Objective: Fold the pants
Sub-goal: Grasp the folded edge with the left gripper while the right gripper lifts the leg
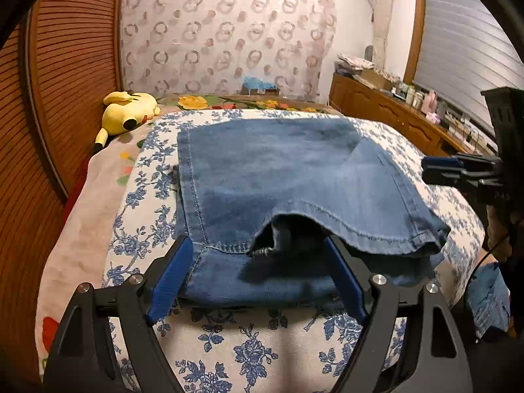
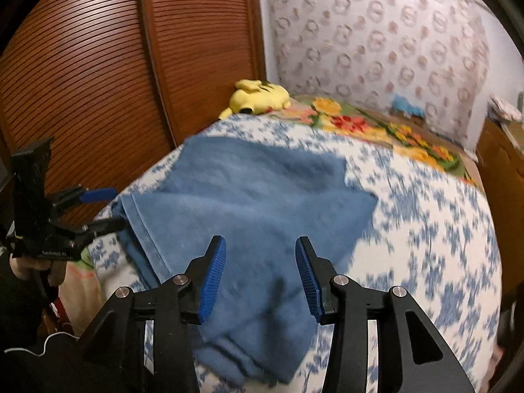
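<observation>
Blue denim pants lie folded on the bed, with a leg hem lying loosely on top at the near edge. My left gripper is open, its blue pads on either side of the near edge of the pants, holding nothing. My right gripper is open and empty, hovering above the pants in its blurred view. The right gripper also shows at the right edge of the left wrist view. The left gripper shows at the left of the right wrist view.
The bed has a blue floral cover over a flowered blanket. A yellow plush toy lies at the far left. A slatted wooden wardrobe stands left, a cluttered wooden sideboard right.
</observation>
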